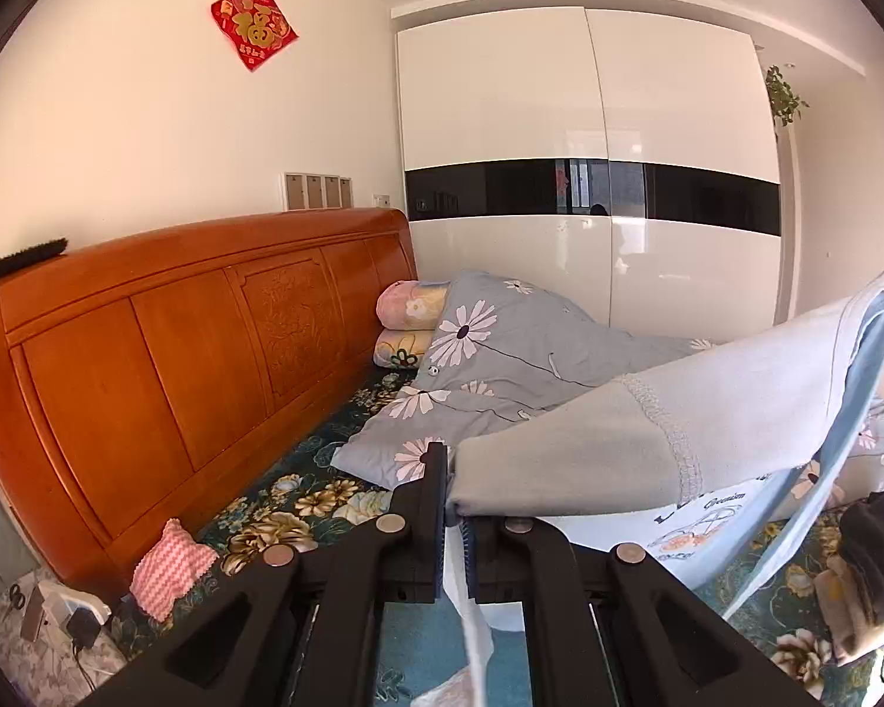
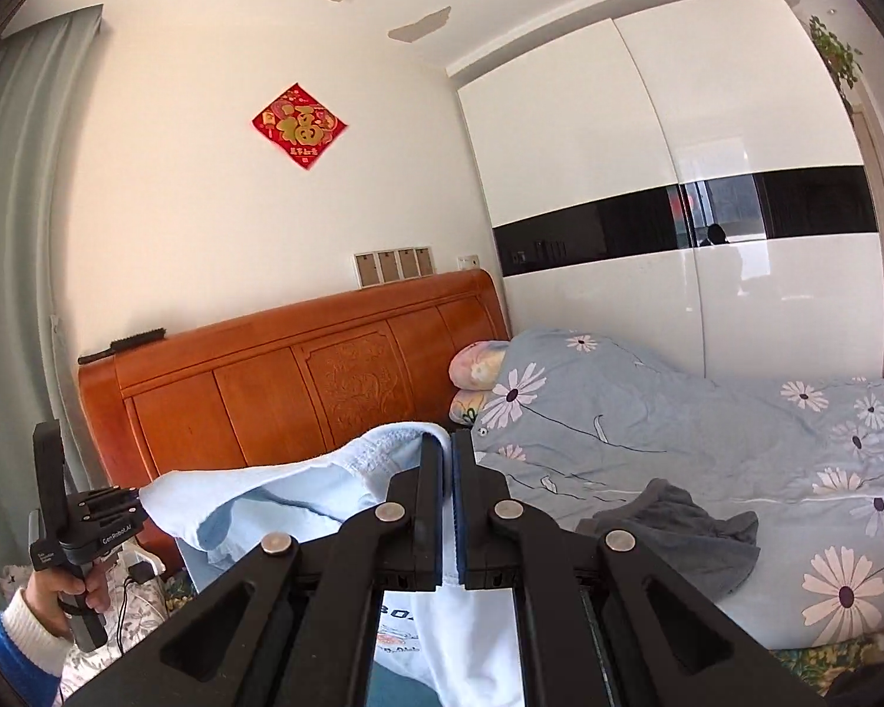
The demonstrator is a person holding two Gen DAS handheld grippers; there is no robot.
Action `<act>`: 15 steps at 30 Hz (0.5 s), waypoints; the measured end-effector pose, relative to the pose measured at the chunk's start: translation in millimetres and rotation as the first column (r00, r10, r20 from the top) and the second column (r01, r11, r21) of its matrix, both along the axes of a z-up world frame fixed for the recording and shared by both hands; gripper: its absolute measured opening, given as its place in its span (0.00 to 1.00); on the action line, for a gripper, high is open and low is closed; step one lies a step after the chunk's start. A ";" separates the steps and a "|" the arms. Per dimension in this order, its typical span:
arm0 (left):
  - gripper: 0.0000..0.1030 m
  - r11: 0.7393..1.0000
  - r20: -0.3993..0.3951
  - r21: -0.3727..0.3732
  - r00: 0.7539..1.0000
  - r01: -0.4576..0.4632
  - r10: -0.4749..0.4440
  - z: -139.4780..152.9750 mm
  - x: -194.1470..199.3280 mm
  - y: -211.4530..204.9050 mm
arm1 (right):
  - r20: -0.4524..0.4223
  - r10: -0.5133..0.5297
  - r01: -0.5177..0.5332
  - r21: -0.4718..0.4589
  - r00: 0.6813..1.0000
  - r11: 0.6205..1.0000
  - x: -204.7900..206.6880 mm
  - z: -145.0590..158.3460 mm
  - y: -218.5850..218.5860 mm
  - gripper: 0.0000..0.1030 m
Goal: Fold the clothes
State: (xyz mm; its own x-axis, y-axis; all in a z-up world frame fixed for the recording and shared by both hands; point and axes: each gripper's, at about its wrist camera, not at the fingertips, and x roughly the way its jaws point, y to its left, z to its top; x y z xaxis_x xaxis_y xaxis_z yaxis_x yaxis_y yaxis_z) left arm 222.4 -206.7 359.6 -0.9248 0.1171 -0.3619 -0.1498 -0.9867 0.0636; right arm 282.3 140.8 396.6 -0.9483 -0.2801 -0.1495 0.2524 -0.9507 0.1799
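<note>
A pale blue and white garment with a printed front hangs stretched in the air above the bed. My left gripper is shut on one corner of it; cloth trails down between the fingers. In the right wrist view, my right gripper is shut on the opposite corner of the same garment. The left gripper shows at the far left of that view, held by a hand in a white and blue sleeve. The garment sags between the two grippers, with its lower part hanging out of sight.
A grey flowered duvet covers the bed, with a dark grey garment lying on it. The orange wooden headboard stands left, with a pink cloth at its foot. Pillows and a white wardrobe are behind.
</note>
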 end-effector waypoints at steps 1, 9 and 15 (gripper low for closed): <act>0.05 1.000 -0.001 -0.007 1.000 -0.004 0.004 -3.7 8.6 -1.8 | -0.008 0.010 -0.010 0.005 1.000 1.000 9.0 -1.6 -1.2 0.02; 0.05 0.999 0.007 -0.043 1.000 -0.030 0.030 10.5 31.7 -14.7 | -0.055 0.079 -0.077 0.053 0.995 0.996 45.4 6.6 -17.3 0.02; 0.05 0.985 0.095 -0.162 0.993 -0.053 0.070 -1.2 -35.5 3.7 | 0.063 0.042 -0.048 0.095 0.997 0.994 -28.4 2.5 -21.1 0.02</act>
State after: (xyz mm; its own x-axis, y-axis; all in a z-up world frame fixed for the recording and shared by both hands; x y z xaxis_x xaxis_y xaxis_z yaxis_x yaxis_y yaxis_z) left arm 186.9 -203.0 358.4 -0.8867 -0.0055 -0.4623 -0.1027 -0.9726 0.2085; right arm 253.9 119.6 399.1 -0.9232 -0.3042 -0.2347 0.2871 -0.9522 0.1047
